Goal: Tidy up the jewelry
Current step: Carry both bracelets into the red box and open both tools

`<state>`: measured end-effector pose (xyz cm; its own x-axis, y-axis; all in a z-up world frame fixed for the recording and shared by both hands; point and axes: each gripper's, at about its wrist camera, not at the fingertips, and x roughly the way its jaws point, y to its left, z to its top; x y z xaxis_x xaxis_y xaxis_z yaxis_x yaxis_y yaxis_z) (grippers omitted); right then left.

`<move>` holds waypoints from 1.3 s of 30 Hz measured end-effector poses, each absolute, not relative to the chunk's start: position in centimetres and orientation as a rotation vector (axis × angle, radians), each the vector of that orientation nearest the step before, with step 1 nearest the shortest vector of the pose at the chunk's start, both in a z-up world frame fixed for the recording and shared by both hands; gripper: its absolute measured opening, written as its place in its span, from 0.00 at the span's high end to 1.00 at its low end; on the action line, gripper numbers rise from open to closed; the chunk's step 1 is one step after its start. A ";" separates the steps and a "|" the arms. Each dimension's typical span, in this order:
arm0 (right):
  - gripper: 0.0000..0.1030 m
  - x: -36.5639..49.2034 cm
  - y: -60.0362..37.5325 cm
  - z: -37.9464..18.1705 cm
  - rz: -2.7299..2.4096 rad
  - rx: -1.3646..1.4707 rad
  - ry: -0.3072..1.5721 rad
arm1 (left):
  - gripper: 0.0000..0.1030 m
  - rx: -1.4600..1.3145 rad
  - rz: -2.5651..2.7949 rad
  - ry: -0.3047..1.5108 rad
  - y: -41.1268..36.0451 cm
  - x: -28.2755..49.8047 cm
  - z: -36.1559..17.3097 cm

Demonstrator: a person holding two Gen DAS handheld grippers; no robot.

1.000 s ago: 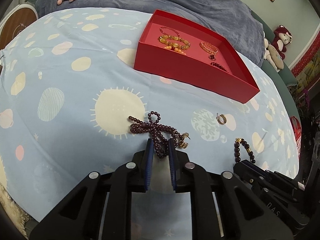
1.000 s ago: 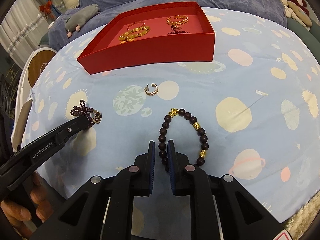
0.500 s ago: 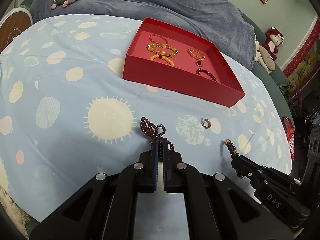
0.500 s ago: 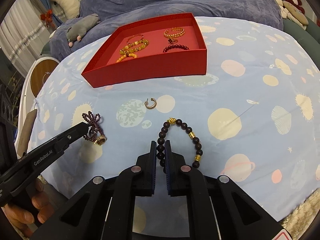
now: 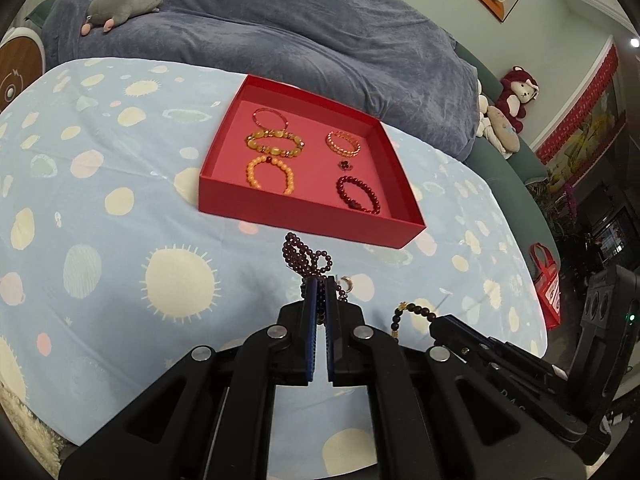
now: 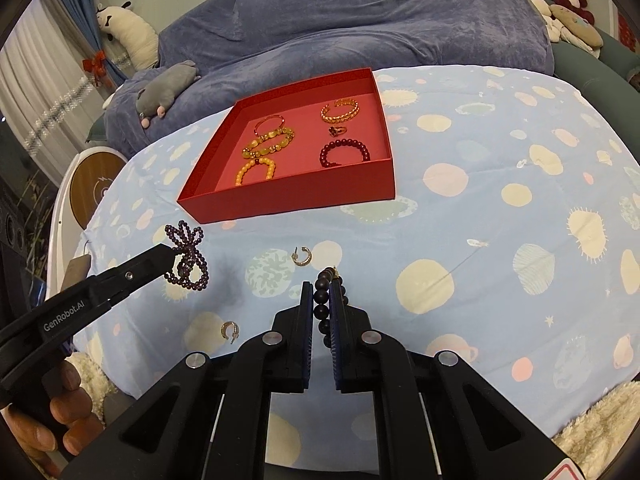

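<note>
My left gripper (image 5: 320, 286) is shut on a purple bead strand (image 5: 306, 254), which hangs in loops above the blue patterned cloth. In the right wrist view the same strand (image 6: 188, 258) dangles from the left gripper (image 6: 170, 254). A dark bead bracelet with gold charms (image 6: 322, 302) is pinched in my right gripper (image 6: 322, 292), also off the cloth. The left wrist view shows that bracelet (image 5: 412, 309) at the right gripper's tip (image 5: 434, 322). Beyond both stands the open red box (image 5: 304, 216) (image 6: 292, 192) with several bracelets and a small ring inside.
Two gold hoop earrings (image 6: 302, 257) (image 6: 231, 330) lie on the cloth (image 6: 480, 200) between grippers and box. A blue-grey blanket (image 5: 280, 32) with plush toys rises behind the table. A person's hand (image 6: 60, 412) holds the left gripper. The table edge (image 6: 580, 428) runs close below.
Both grippers shut on their beads and rose, lifting the purple strand and the dark bracelet off the cloth. The gold hoop beside the strand stayed down.
</note>
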<state>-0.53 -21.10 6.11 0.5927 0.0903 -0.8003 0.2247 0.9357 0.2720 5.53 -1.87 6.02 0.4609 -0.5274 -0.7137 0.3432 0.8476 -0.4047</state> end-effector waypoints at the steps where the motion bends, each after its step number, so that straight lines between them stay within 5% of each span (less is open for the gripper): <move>1: 0.92 -0.3 -21.3 6.3 -0.081 0.367 0.934 | 0.97 -0.217 -0.546 0.945 -2.2 5.8 6.4; 16: 0.92 8.7 -25.8 10.3 -0.091 0.344 0.832 | 0.97 -0.262 -0.612 0.905 -8.9 16.0 8.8; 39: 0.92 21.3 -26.5 4.9 -0.055 0.299 0.915 | 0.95 -0.198 -0.475 1.107 -9.0 24.4 -1.2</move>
<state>21.26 -26.52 4.91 0.6114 0.0800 -0.7873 0.1734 0.9571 0.2320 24.44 -8.97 -1.25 0.3602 -0.4620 -0.8104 0.2684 0.8833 -0.3843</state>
